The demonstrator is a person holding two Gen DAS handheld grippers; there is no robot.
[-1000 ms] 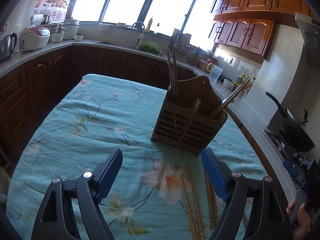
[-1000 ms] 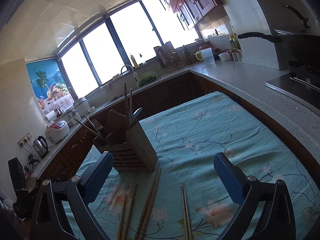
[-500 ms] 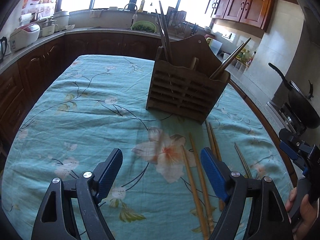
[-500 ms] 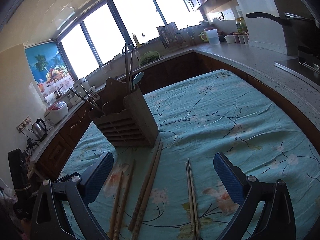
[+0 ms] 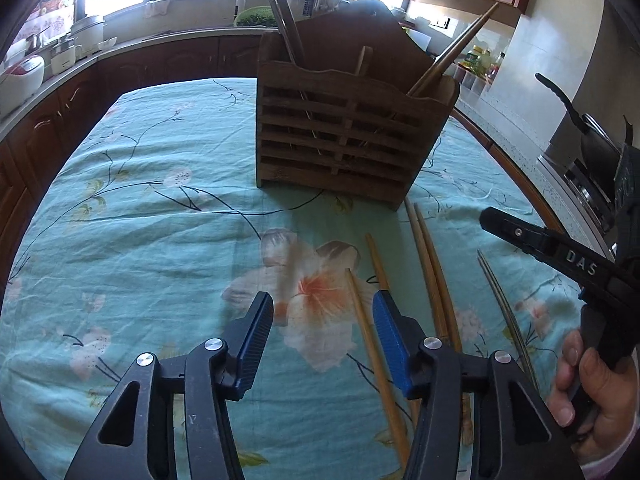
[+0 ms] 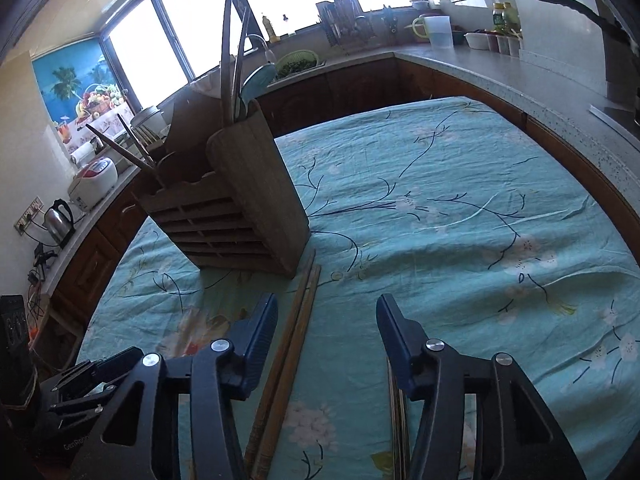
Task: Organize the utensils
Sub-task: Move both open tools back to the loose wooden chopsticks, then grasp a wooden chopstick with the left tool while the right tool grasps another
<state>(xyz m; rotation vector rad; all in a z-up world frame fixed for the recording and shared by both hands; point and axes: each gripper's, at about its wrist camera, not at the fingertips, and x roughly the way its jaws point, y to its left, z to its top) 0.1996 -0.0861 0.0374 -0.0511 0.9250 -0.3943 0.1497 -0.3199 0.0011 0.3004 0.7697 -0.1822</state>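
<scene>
The wooden utensil holder (image 5: 344, 136) stands upright on the floral tablecloth (image 5: 140, 220), holding long utensils in its left compartment and a chopstick leaning out of its right one. Three sets of loose chopsticks lie on the cloth in front of it: one wooden chopstick (image 5: 372, 344), a wooden pair (image 5: 430, 268) reaching to the holder's front corner, and a darker pair (image 5: 502, 308) farther right.

The left gripper (image 5: 322, 336) is above the cloth, jaws partly apart and just closing; the single chopstick lies below the gap, ungripped.

The right gripper (image 6: 326, 340) is likewise part-open and just closing, the wooden pair (image 6: 294, 328) lying beside its left finger. A hand (image 5: 592, 400) holds its handle.
</scene>
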